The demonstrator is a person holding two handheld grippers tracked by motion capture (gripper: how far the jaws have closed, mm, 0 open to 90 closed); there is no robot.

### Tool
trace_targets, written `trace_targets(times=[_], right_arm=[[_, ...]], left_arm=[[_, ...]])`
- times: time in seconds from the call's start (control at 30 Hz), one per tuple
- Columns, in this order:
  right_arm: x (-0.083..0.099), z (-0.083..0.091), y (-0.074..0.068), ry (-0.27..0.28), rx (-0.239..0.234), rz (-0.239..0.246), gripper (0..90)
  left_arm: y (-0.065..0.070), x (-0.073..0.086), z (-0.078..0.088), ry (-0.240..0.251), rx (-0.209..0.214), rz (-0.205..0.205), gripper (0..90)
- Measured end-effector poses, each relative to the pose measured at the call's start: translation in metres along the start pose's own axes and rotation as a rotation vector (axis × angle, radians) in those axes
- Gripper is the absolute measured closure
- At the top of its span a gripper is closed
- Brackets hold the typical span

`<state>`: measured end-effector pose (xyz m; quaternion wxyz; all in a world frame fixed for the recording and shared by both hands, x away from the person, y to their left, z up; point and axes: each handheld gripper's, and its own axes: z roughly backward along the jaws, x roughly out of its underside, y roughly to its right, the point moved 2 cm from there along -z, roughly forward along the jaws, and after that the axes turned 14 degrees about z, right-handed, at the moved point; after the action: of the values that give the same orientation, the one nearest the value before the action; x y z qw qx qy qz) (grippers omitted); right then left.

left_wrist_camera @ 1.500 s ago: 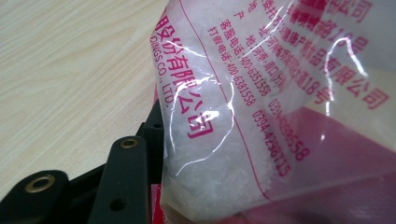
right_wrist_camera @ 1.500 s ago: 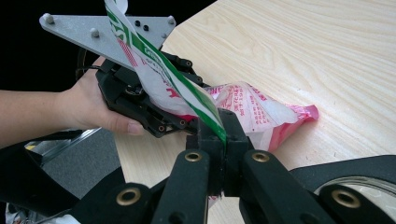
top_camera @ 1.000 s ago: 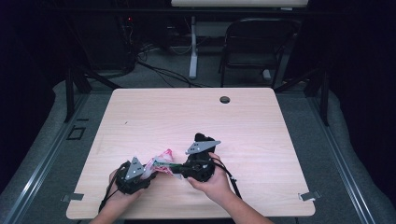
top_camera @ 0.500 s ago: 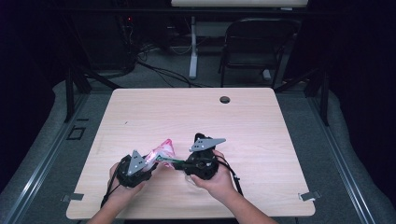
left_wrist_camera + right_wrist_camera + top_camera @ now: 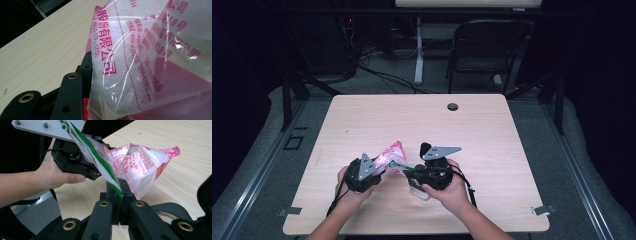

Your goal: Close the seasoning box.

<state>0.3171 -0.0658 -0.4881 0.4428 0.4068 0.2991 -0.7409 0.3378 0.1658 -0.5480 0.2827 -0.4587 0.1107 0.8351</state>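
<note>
Right tongs [image 5: 120,202]: clamped on green strip [image 5: 100,162] | Left tongs [image 5: 379,167]: clamped on pink bag [image 5: 393,154], held between both above worktop [image 5: 512,150] | Advice: keep both grips firm, pull apart evenly.

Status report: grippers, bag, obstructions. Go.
Right hand-held gripper shut on green-edged strip. Left hand-held gripper at pink-printed bag, grip unclear. Bag raised off table. Nothing in the way.

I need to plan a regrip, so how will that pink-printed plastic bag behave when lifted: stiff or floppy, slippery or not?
The plastic bag is probably floppy: its thin film creases and sags between the tools. Likely light, since it hangs lifted off the table. Its glossy film may be slippery, though the right tool is pinched shut on a green-edged strip.
</note>
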Motion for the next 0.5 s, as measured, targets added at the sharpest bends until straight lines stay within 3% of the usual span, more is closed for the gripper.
trace_targets(times=[0.17,0.5], right_arm=[[0.001,0.002,0.003,0.011,0.009,-0.007,90.0],[0.002,0.011,0.01,0.029,0.038,-0.026,90.0]], left_arm=[[0.0,-0.005,-0.003,0.012,-0.003,-0.007,59.8],[0.004,-0.02,-0.012,0.061,-0.035,-0.07,59.8]])
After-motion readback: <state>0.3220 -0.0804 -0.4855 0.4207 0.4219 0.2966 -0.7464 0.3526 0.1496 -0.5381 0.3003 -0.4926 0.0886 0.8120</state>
